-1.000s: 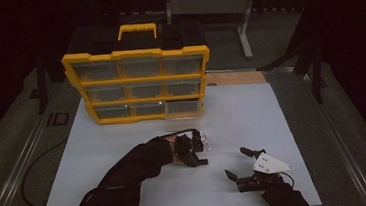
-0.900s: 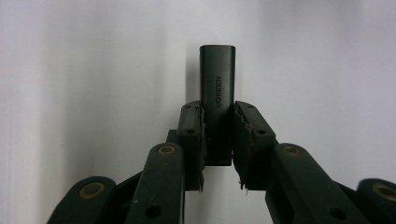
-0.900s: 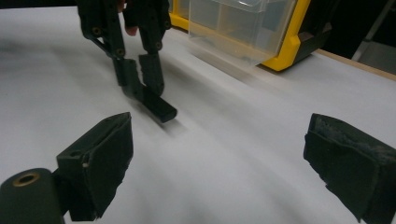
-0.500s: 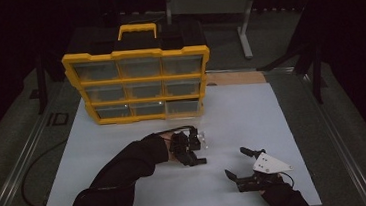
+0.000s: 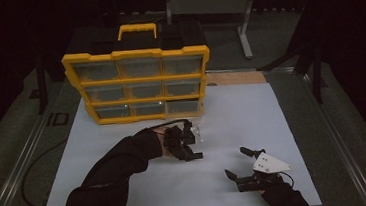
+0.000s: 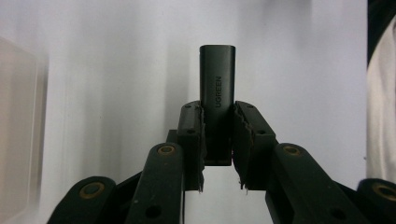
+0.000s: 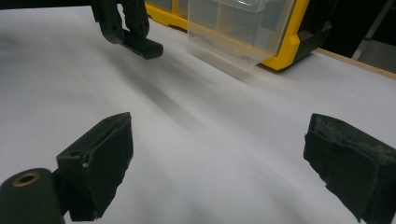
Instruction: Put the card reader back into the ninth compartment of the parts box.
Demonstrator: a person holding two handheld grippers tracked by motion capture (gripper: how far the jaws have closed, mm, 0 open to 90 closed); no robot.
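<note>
My left gripper (image 5: pixel 188 151) hovers over the middle of the white table and is shut on a black UGREEN adapter (image 6: pixel 217 79). The adapter's blunt end sticks out past the jaws, low over the table. The same adapter (image 7: pixel 145 47) appears at the top left of the right gripper view. A clear plastic drawer (image 7: pixel 238 25) stands on the table just beyond it; in the high view the drawer (image 5: pixel 199 131) is a faint glint. My right gripper (image 5: pixel 236 162) rests near the front right of the table, jaws wide open and nothing between its pads (image 7: pixel 105 158).
A yellow organizer (image 5: pixel 139 81) with clear drawers and a black top stands at the back of the white tabletop (image 5: pixel 252 112). A black cable (image 5: pixel 36 166) loops off the table's left side. A metal stand (image 5: pixel 244 22) is behind the table.
My left gripper has drifted slightly left and away with the adapter still in it. The right gripper has stayed put.
</note>
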